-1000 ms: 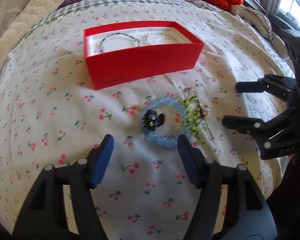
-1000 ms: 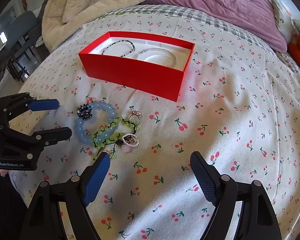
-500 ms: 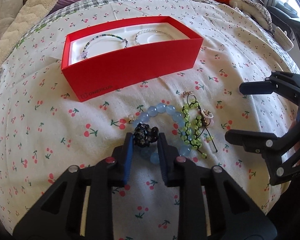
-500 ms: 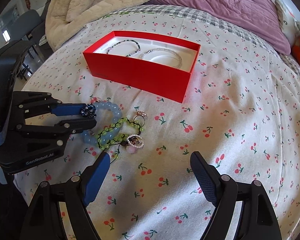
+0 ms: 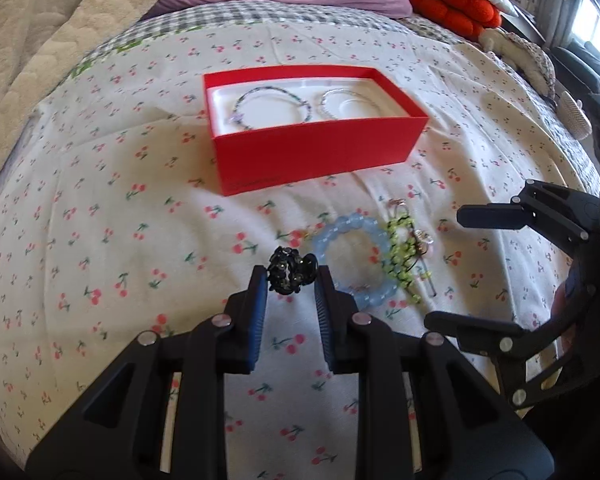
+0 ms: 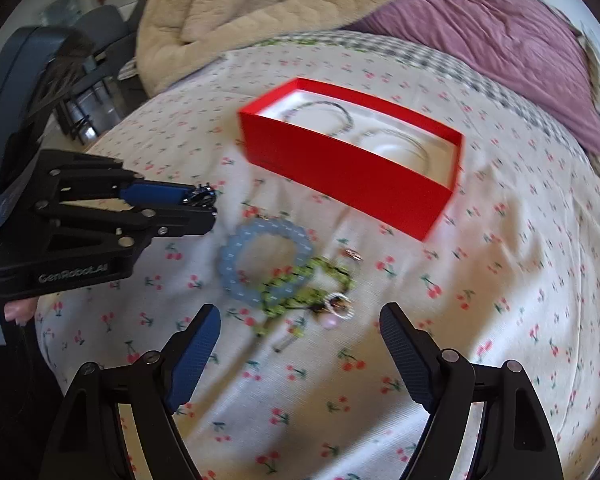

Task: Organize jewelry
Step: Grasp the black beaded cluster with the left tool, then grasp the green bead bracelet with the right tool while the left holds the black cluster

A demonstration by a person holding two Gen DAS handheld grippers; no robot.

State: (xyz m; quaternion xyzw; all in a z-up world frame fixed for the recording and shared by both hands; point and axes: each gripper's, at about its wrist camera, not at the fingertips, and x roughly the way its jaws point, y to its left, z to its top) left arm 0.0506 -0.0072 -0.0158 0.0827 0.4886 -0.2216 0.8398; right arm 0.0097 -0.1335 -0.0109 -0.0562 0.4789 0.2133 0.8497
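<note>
- Right now my left hand-held gripper (image 5: 292, 276) is pinching a dark beaded ring (image 5: 293, 274) at its fingertips, low in the middle of the left wrist view; I read the ring as lifted just clear of the bed (image 5: 99, 208), though I can't be certain
- The red box (image 5: 320, 156) sits straight ahead of that gripper, in the upper middle of the frame, with bare cherry-print sheet between the two
- Its long axis runs left to right across the frame, the near wall facing me, so I judge the coming move to be a forward carry up and over that wall
- Inside, two thin bracelets (image 5: 273, 106) already lie on the white insert, one toward the left, one toward the right
- My right hand-held gripper (image 6: 300, 346) has nothing between its fingers; they stand spread wide and are closing a little
- Just ahead of it, in the middle of the right wrist view, lie the pale blue bracelet (image 6: 265, 264), the green beaded bracelet (image 6: 304, 286) overlapping it, and a small pearl ring (image 6: 340, 305) beside them
- That puts the right hand nearer the remaining pile, while the left is the one lined up with the box
</note>
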